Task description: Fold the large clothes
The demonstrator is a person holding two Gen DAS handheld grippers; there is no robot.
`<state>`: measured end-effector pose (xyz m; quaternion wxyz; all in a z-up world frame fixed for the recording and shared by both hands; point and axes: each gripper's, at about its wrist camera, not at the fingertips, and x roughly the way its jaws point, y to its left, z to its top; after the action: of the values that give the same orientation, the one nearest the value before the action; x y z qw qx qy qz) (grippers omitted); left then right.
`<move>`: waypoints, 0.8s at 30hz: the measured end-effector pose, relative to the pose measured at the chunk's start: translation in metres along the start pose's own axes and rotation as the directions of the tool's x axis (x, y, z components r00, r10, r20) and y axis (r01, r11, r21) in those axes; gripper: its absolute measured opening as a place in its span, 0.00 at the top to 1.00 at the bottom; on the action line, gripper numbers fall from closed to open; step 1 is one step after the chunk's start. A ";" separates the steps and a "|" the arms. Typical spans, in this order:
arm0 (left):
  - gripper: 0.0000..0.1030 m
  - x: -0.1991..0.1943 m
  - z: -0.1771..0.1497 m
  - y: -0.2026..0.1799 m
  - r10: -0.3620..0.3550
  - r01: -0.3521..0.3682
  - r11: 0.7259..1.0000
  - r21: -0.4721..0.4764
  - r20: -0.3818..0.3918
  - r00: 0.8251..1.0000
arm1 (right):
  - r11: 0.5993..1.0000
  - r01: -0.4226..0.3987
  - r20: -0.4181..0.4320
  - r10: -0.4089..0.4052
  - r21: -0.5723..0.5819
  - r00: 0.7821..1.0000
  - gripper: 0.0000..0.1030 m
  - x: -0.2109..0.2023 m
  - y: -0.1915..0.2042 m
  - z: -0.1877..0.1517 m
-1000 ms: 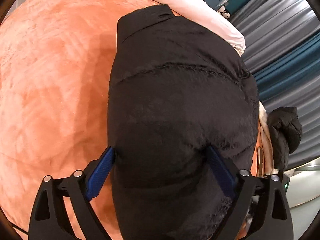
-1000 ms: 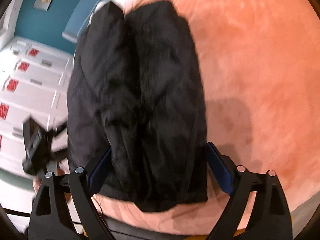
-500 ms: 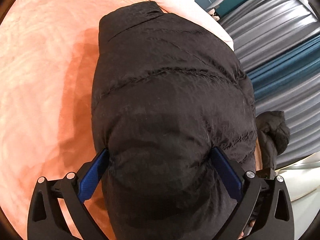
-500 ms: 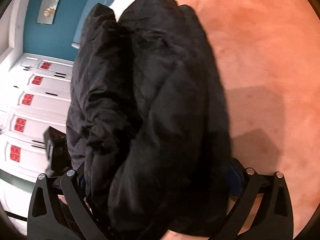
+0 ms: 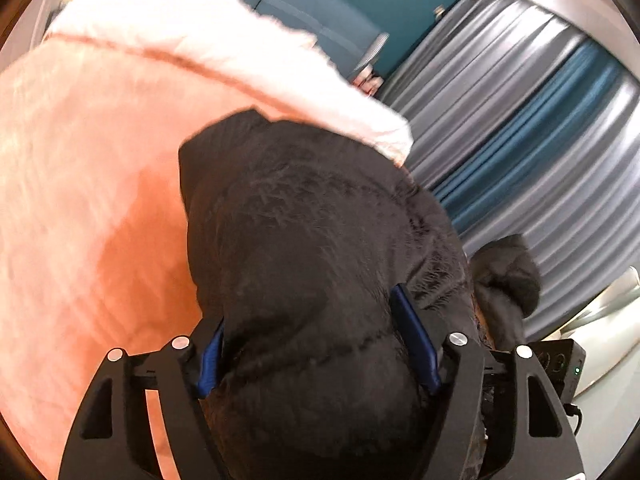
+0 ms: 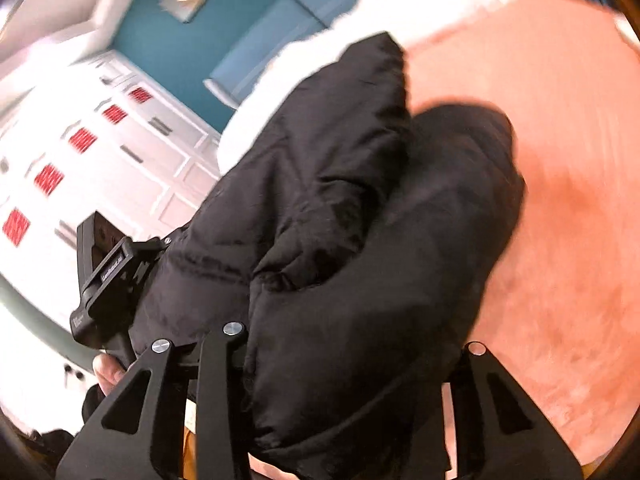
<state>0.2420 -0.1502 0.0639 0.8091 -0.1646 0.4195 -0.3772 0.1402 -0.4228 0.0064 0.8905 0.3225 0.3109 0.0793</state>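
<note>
1. My left gripper (image 5: pixel 316 336) is clamped on the black puffer jacket (image 5: pixel 320 248). Both blue pads (image 5: pixel 416 344) press into the padded bulk, which bulges out between and over the fingers.
2. In the left wrist view, the jacket's far end reaches to the pale pink cover (image 5: pixel 224 44). The orange plush blanket (image 5: pixel 80 208) spreads to the left of it.
3. A separate dark lump of the jacket (image 5: pixel 506 280) hangs at the right edge, in front of the grey and blue curtains (image 5: pixel 532 120).
4. My right gripper (image 6: pixel 344 344) has the jacket (image 6: pixel 360 240) stuffed between its fingers. The cloth drapes over both fingers and hides the pads. I read it as gripping the jacket, with the jaws held wide by the bulk.
5. In the right wrist view, the jacket shows two thick rolls side by side. They lie over the orange blanket (image 6: pixel 560 200), with the far end near the white bedding (image 6: pixel 440 8).
6. The other gripper's body (image 6: pixel 104 276) sits at the jacket's left side, with part of a bare hand (image 6: pixel 106 372) below it.
7. Background: white panelled cabinets (image 6: pixel 100 152) with red inserts, and a teal wall (image 6: pixel 168 36). Both views are motion-blurred.
</note>
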 end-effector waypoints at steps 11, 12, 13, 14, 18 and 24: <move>0.34 -0.143 0.082 -0.009 -0.051 -0.026 0.978 0.208 0.359 0.932 | 0.936 -0.182 0.166 0.239 -0.301 0.957 0.68 0.011 0.121 0.068; 0.33 -0.146 0.089 -0.001 -0.040 -0.044 0.975 0.216 0.371 0.928 | 0.933 -0.201 0.160 0.256 -0.298 0.953 0.66 0.017 0.119 0.072; 0.33 -0.147 0.093 0.009 -0.024 -0.063 0.974 0.218 0.376 0.926 | 0.933 -0.229 0.142 0.276 -0.278 0.951 0.62 0.041 0.116 0.079; 0.32 -0.141 0.099 0.027 0.013 -0.099 0.973 0.209 0.375 0.927 | 0.939 -0.237 0.125 0.274 -0.248 0.954 0.58 0.059 0.107 0.082; 0.26 -0.080 0.087 0.126 0.275 -0.309 0.942 0.134 0.223 0.935 | 0.990 -0.049 -0.022 0.047 -0.131 0.999 0.43 0.146 0.058 0.047; 0.32 -0.058 0.012 0.207 0.368 -0.367 0.930 -0.017 0.043 0.929 | 0.998 0.058 -0.094 -0.055 0.037 0.994 0.55 0.130 -0.011 -0.026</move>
<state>0.3284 0.0291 -0.0170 0.8741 -0.0952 0.4259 -0.2134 0.2272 -0.3732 -0.0819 0.8704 0.3273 0.3625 0.0628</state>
